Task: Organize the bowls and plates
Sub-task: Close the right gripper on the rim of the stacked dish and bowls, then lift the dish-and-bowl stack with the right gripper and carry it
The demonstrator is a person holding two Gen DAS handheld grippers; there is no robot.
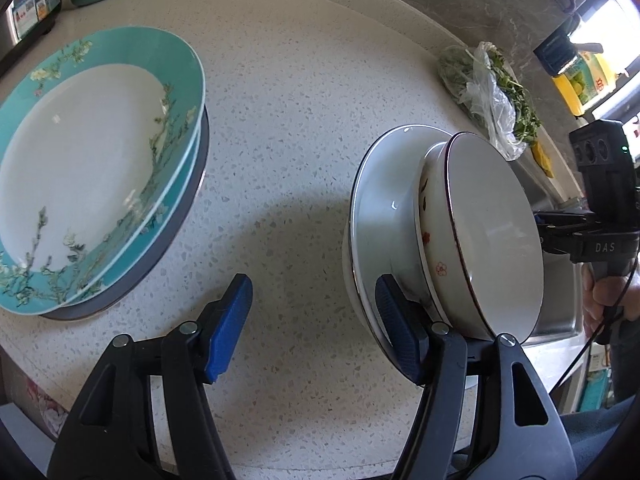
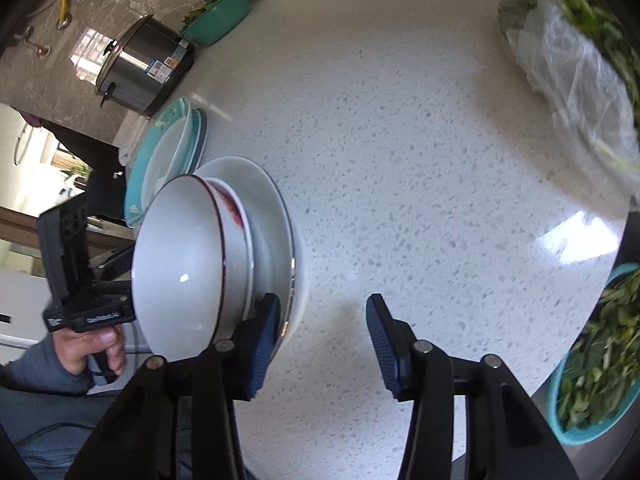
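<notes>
Two white bowls, the top bowl (image 1: pixel 492 232) (image 2: pixel 180 256) nested in a red-flowered one (image 1: pixel 430 240), sit in a white dark-rimmed plate (image 1: pixel 376 216) (image 2: pixel 272 216) on the speckled counter. My left gripper (image 1: pixel 314 282) is open and straddles that plate's near rim, with one finger (image 1: pixel 396 332) over the plate beside the bowls and the other outside. My right gripper (image 2: pixel 323 300) is open and straddles the opposite rim the same way, its inner finger (image 2: pixel 264 340) against the stack. No pads press on the rim. A stack of teal floral plates (image 1: pixel 100 160) (image 2: pixel 160 160) lies apart to the side.
A bag of greens (image 1: pixel 492 92) (image 2: pixel 580 80) lies at the back of the counter. A green basin (image 2: pixel 216 16) and a steel pot (image 2: pixel 140 68) stand beyond the teal plates. A teal basin of greens (image 2: pixel 592 360) sits at the counter's edge, and a sink (image 1: pixel 560 300) lies past the bowls.
</notes>
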